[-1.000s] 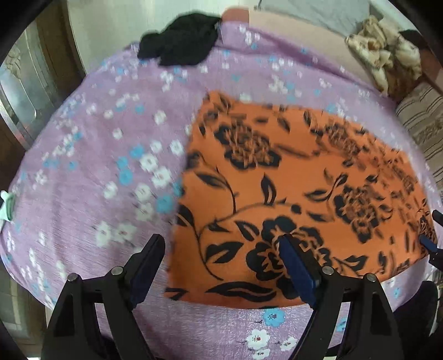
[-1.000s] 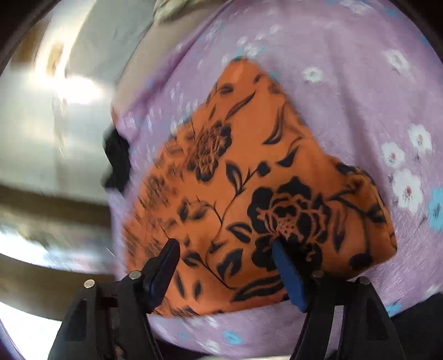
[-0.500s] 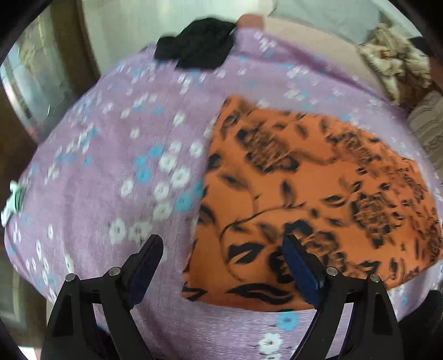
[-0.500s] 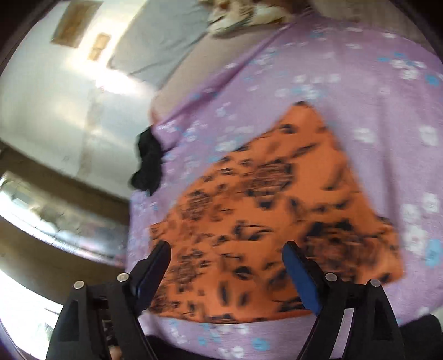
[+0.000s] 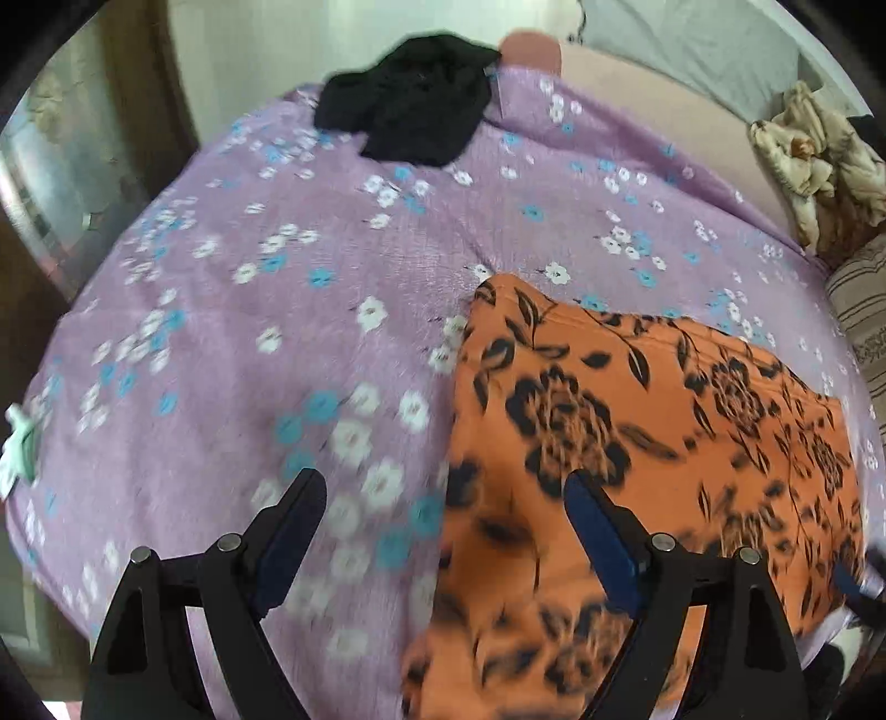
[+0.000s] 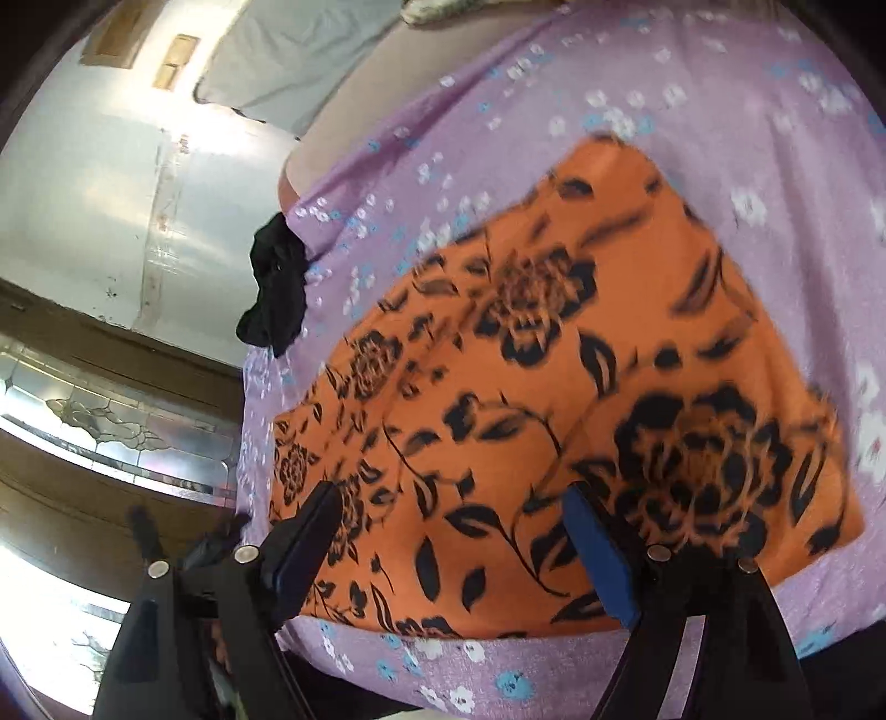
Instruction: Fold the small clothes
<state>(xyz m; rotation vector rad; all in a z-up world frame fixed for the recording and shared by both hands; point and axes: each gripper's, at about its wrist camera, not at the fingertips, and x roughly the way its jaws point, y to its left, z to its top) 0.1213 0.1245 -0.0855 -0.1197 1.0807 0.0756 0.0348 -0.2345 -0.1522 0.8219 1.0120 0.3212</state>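
An orange cloth with black flowers [image 5: 637, 443] lies flat as a folded rectangle on a purple flowered sheet [image 5: 249, 332]. It also shows in the right wrist view [image 6: 554, 399]. My left gripper [image 5: 443, 498] is open and empty above the cloth's left edge, one finger over the sheet, one over the cloth. My right gripper [image 6: 448, 504] is open and empty above the cloth's near edge. A black garment [image 5: 410, 105] lies crumpled at the sheet's far edge; it also shows in the right wrist view [image 6: 277, 288].
A beige crumpled cloth [image 5: 819, 160] and a striped pillow [image 5: 864, 310] lie at the far right. A grey pillow [image 6: 299, 50] is behind the sheet. A mint-green object [image 5: 19, 443] sits at the sheet's left edge. A wooden cabinet with patterned glass [image 6: 111, 432] stands to the left.
Both grippers have lifted and pulled back from the orange cloth. The left view has swung left, so more purple sheet shows. The cloth lies still.
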